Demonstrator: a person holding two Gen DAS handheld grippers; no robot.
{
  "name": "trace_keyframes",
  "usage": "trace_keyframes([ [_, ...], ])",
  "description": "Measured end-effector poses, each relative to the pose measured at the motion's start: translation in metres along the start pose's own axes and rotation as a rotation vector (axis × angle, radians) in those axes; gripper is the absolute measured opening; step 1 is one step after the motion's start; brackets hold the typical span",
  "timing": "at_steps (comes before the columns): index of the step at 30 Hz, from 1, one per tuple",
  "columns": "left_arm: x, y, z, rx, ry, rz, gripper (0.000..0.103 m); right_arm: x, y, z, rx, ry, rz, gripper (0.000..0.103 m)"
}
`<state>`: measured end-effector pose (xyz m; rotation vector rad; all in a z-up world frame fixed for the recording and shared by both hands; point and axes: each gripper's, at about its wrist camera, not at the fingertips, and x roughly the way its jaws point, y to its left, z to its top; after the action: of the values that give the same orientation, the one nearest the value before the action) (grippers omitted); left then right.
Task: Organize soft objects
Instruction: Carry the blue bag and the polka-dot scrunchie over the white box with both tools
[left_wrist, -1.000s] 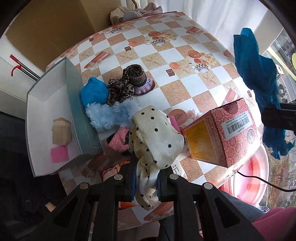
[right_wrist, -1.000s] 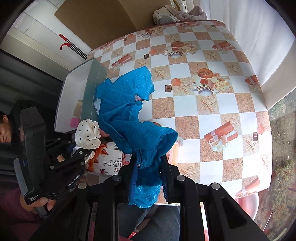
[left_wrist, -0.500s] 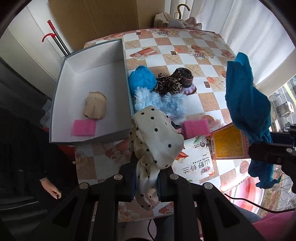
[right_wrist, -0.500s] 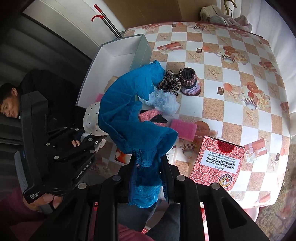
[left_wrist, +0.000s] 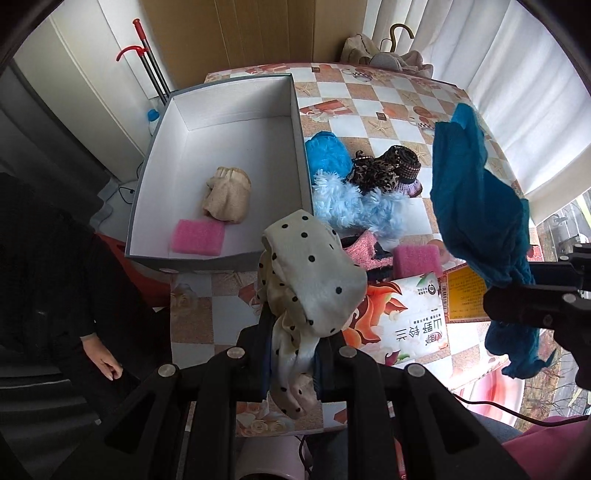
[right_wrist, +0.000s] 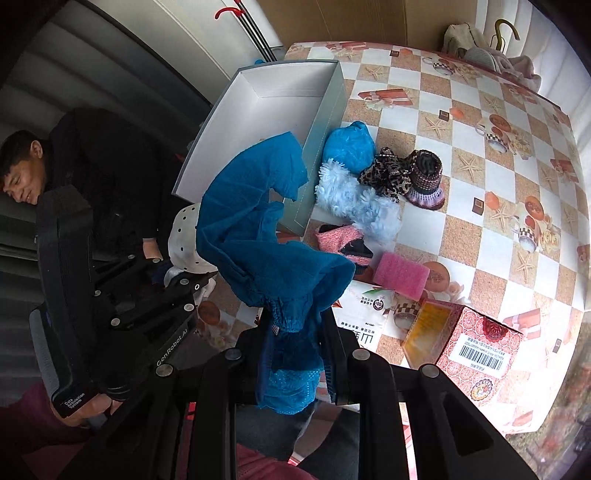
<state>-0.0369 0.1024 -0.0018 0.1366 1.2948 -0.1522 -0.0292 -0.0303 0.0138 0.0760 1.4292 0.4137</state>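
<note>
Above the near edge of the checkered table (left_wrist: 391, 96), the left tool (left_wrist: 291, 354) is clamped on a cream cloth with black dots (left_wrist: 310, 273), which bulges up over its fingers and hangs down between them. Beside it, the right tool (right_wrist: 293, 354) is closed tight on a teal blue cloth (right_wrist: 258, 236) that drapes upward across the view and covers part of the box's near corner. In the left view that same teal cloth hangs in the air at the right, above the table's edge.

A grey box with a white inside (left_wrist: 229, 107) stands on the table's left part. Inside it lie a beige fabric bundle (left_wrist: 227, 195) and, touching it, a pink sponge (left_wrist: 199, 236) near the front wall.

Just outside the box's right wall is a pile of soft things: a bright blue bundle (left_wrist: 327, 153), a fluffy light-blue piece (left_wrist: 362, 206), a leopard-print cloth (left_wrist: 376, 171) against a knitted purple hat (right_wrist: 426, 177), and a pink knitted piece (left_wrist: 362, 251). A second pink sponge (left_wrist: 415, 260) rests on a printed packet (left_wrist: 402, 328), next to a red patterned carton (right_wrist: 480, 350).

A person in dark clothing sits at the left.
</note>
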Motion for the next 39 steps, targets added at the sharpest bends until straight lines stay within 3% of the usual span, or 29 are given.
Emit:
trace_keyframes([
  [39,-0.014,0.038,-0.014,-0.124,-0.027,0.057,0.019,0.018,0.039,0.026,-0.107,0.052,0.039,0.025],
])
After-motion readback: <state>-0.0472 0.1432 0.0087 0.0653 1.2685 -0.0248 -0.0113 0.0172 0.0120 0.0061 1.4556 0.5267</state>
